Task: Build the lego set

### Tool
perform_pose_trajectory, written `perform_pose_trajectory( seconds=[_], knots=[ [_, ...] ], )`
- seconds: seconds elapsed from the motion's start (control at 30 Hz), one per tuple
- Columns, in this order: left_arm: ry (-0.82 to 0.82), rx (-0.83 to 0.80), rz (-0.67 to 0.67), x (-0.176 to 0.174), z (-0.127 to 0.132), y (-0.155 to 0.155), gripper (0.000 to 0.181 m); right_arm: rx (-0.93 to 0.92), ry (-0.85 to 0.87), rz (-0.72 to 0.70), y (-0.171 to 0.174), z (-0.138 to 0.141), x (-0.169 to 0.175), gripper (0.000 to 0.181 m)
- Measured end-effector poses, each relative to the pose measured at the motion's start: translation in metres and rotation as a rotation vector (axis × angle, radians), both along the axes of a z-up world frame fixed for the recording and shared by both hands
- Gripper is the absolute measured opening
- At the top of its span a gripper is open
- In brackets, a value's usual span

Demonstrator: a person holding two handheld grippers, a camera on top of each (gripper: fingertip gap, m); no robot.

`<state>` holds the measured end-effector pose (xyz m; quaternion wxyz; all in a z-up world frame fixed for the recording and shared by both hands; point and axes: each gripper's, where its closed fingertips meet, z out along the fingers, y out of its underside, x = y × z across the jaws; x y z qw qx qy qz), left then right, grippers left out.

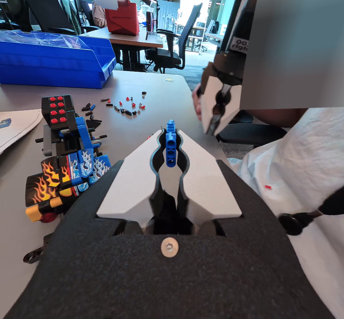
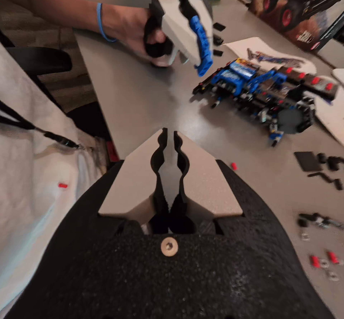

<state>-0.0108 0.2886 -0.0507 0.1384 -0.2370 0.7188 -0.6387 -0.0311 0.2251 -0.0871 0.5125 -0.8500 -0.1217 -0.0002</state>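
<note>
Blue plastic is what we are gripping: the left gripper (image 1: 170, 133) is pinching a blue perforated beam (image 1: 170, 142), its jaws closed on the part's sides near the tips. The beam's long axis is running along the fingers, one end poking out past the tips, the rest lying back in the gap. In the right wrist view the same beam (image 2: 202, 44) is hanging in the air above the grey table (image 2: 130, 90), clear of everything.

We are holding the right gripper (image 2: 169, 132) empty, jaws nearly together with only a narrow slit between the tips, hovering over bare table near its edge and our lap.

The half-built truck (image 1: 68, 150) is sitting on the table to the left of the left gripper, flame-printed panels nearest us, the black block with red studs at its far end. From the right gripper's side, the truck (image 2: 260, 94) is lying ahead and to the right, well apart. So, as we are judging it, the left gripper is much the nearer, and the beam will need swinging leftward and down to meet the model. Loose pins (image 1: 128, 105) are lying scattered beyond the beam, with a blue bin (image 1: 55, 61) farther back.
</note>
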Motion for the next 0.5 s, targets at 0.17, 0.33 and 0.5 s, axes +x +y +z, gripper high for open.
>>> perform_pose_trajectory(
  seconds=[0.17, 0.33, 0.5],
  knots=[
    [-0.017, 0.009, 0.044, 0.005, 0.000, 0.003, 0.006, -0.166, 0.249, 0.244, -0.049, -0.036, -0.092, 0.014],
    [-0.028, 0.017, 0.061, 0.006, 0.000, 0.001, 0.005, -0.389, 0.335, 0.337, -0.095, -0.080, -0.147, 0.010],
    [-0.034, 0.038, 0.037, 0.001, -0.002, -0.007, 0.005, -0.355, 0.356, 0.370, -0.108, -0.080, -0.163, 0.008]
  ],
)
